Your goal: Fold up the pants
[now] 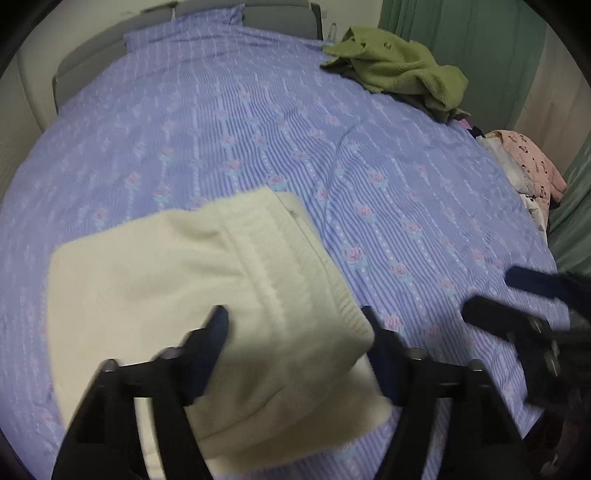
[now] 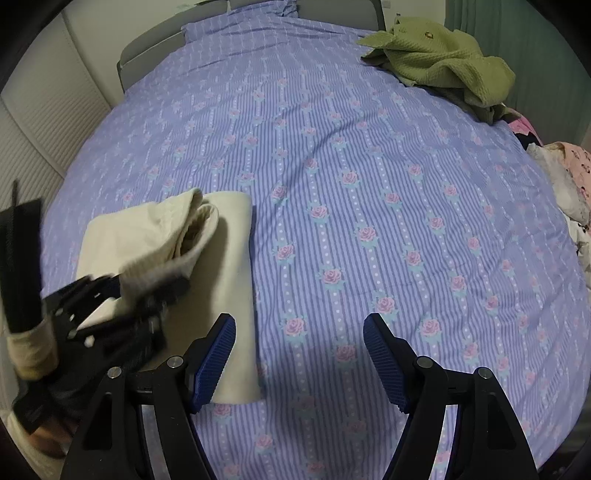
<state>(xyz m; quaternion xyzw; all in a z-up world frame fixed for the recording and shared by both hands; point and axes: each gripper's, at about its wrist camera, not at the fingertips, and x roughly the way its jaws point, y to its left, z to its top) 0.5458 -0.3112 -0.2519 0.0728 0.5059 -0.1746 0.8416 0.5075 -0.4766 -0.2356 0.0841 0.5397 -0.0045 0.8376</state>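
The cream pants point(image 1: 207, 295) lie folded into a thick bundle on the blue floral bed cover point(image 1: 258, 129). In the left wrist view my left gripper point(image 1: 295, 325) is open, its fingers on either side of the bundle's raised near corner. In the right wrist view the pants point(image 2: 207, 251) lie at the left, with the ribbed waistband lifted where the blurred left gripper point(image 2: 147, 291) sits. My right gripper point(image 2: 299, 332) is open and empty over the bed cover point(image 2: 369, 184), just right of the pants. It also shows at the right edge of the left wrist view point(image 1: 495, 291).
A green knit garment point(image 1: 399, 70) lies crumpled at the far right of the bed, also in the right wrist view point(image 2: 447, 59). A pile of pink and white clothes point(image 1: 528, 166) sits at the right edge. A grey headboard point(image 1: 92, 62) is at the far end, green curtains point(image 1: 461, 29) behind.
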